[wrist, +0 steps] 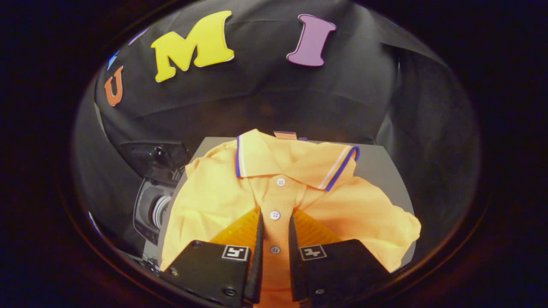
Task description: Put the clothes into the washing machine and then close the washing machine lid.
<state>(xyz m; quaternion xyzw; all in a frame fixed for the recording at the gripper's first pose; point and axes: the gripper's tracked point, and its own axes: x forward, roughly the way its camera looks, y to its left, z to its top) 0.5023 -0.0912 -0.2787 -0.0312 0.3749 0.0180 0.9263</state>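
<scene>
Item one, the largest thing ahead of your claw: a grey flat surface (376, 164), running out beyond the fingers and showing bare to their right and along its far edge. Item two: an orange polo shirt (205, 201), spread rumpled over most of that surface, directly under and ahead of your claw, its fabric bunched into a fold off to the right of the fingers. Item three: a dark machine part with a round grey opening (154, 209), off to the left of the fingers and lower than the grey surface; what it belongs to you cannot tell. Item four: the shirt's collar (295, 162), trimmed in blue and white, lying beyond the fingertips. Item five: your claw (275, 220), its two fingers drawn close with a narrow gap, the shirt's button strip running up through that gap; whether both fingers actually press the cloth you cannot tell. Item six, smallest: three white buttons (275, 214), one deep in the gap, one between the fingertips, one just beyond them, below the collar.
</scene>
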